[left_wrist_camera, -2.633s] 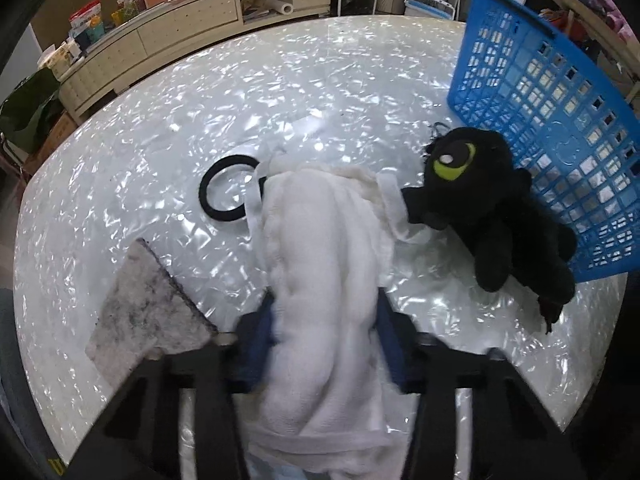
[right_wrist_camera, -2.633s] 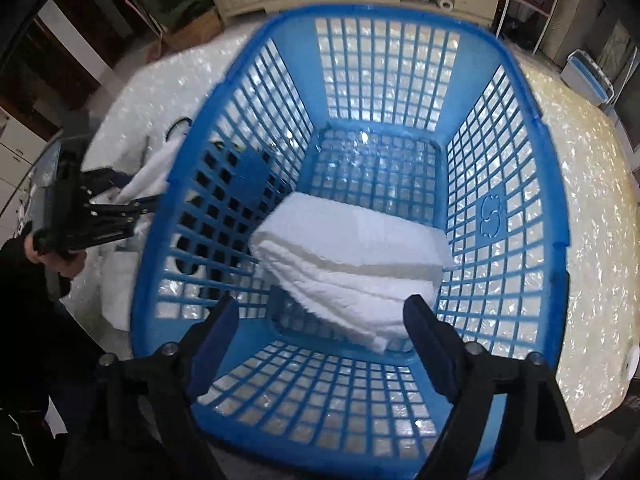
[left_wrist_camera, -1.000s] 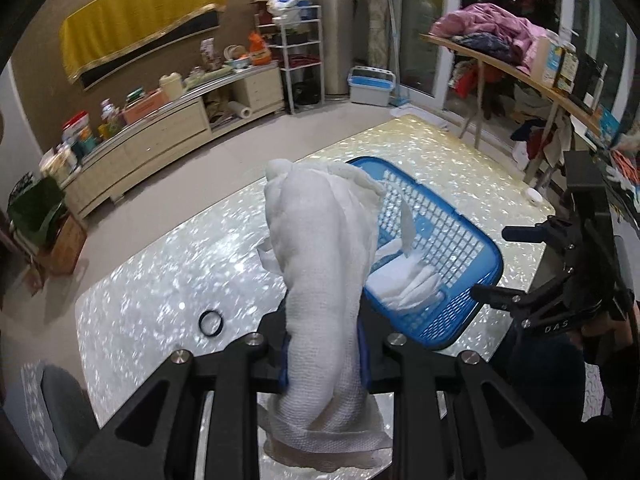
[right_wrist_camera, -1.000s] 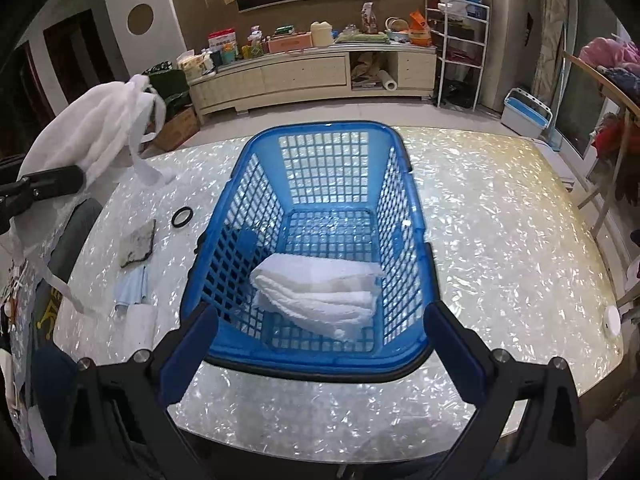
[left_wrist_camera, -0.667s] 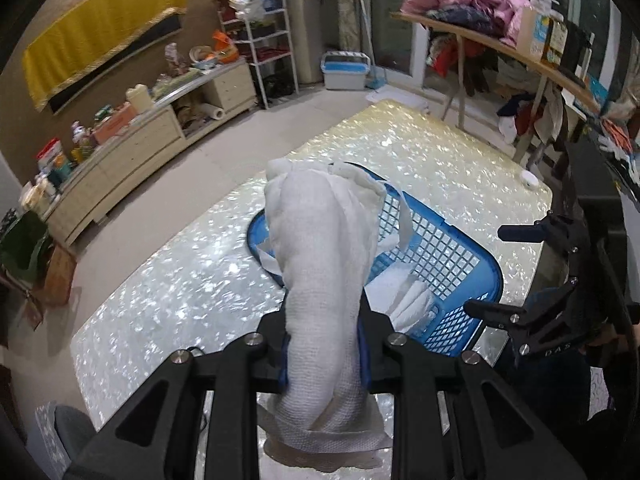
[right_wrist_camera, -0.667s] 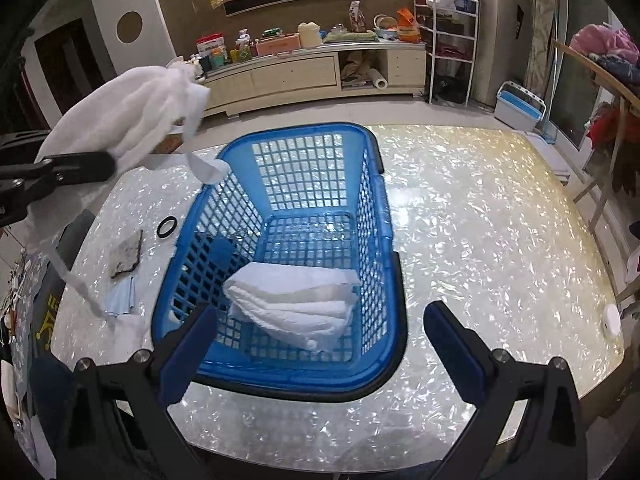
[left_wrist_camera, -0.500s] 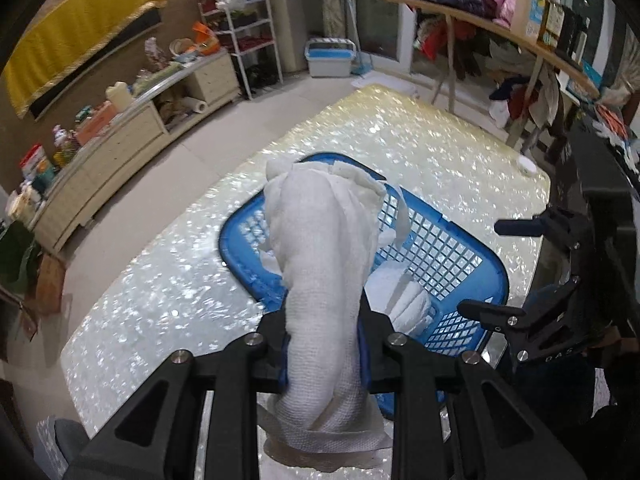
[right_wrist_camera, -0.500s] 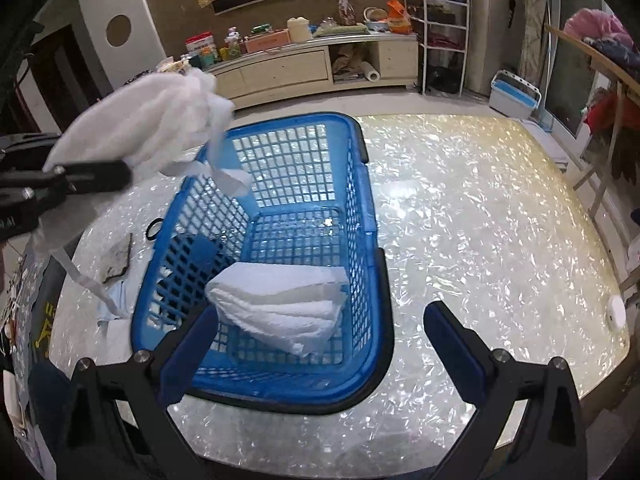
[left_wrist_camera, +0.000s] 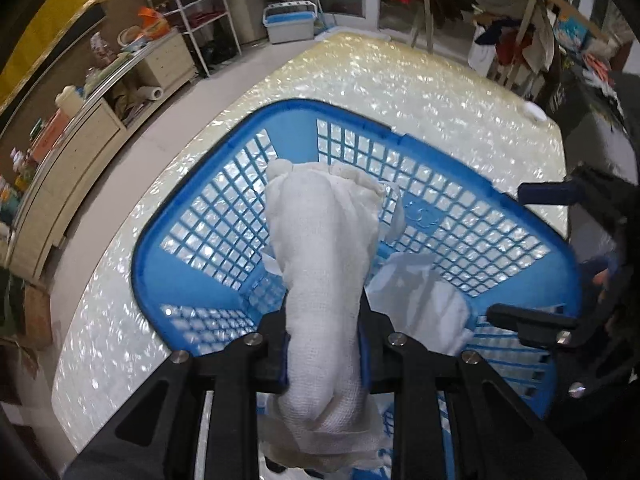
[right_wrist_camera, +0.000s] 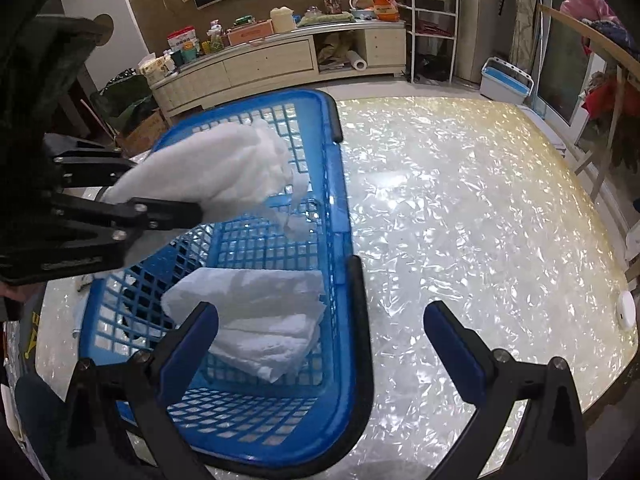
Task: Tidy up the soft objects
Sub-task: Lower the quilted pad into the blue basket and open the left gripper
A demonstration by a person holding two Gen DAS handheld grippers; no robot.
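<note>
The left gripper (left_wrist_camera: 324,344) clamps a white gauze cloth (left_wrist_camera: 324,272) above the blue basket (left_wrist_camera: 480,224), where a folded white towel (right_wrist_camera: 256,316) lies below it. The right gripper (right_wrist_camera: 320,332), jaws wide and empty, hangs over the basket's near rim.

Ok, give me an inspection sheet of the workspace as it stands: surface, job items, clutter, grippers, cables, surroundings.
Surface: glossy pearl-patterned table, mostly bare on the side away from the basket.
Job's things: blue basket on the table; folded white towel lying inside it; white gauze cloth held above the basket.
Clutter: small white round object near the table edge.
Grippers: left gripper shut on the gauze cloth, over the basket; right gripper open, nothing between its fingers.
Cables: nothing seen.
Surroundings: low cabinet crowded with household items, wire shelf rack, blue-lidded bin on the floor.
</note>
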